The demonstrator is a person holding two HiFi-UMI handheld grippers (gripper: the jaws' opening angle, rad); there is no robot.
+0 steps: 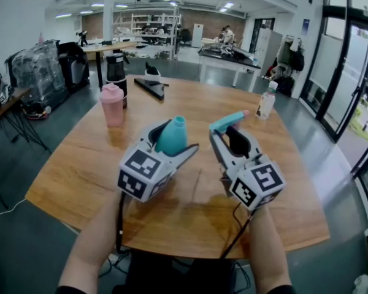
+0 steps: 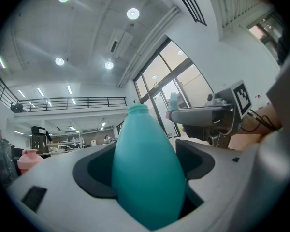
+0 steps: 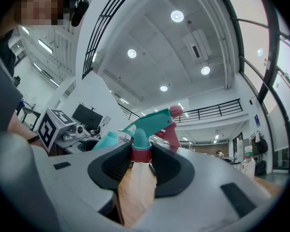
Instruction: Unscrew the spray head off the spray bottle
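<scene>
The teal spray bottle (image 1: 172, 136) is held off the table, with my left gripper (image 1: 170, 146) shut on its body. In the left gripper view the bottle (image 2: 145, 173) fills the jaws and its neck is bare. The spray head (image 1: 228, 121), teal with a red collar and red nozzle, is apart from the bottle, to its right. My right gripper (image 1: 231, 135) is shut on the collar; in the right gripper view the head (image 3: 152, 127) stands upright between the pads, with the bottle (image 3: 104, 141) behind to the left.
Both grippers hover over a round wooden table (image 1: 80, 164). A pink bottle (image 1: 112, 105) and a black tumbler (image 1: 115, 69) stand at the far left. A black stand (image 1: 150, 84) sits at the back, and a clear bottle (image 1: 265, 101) at the far right.
</scene>
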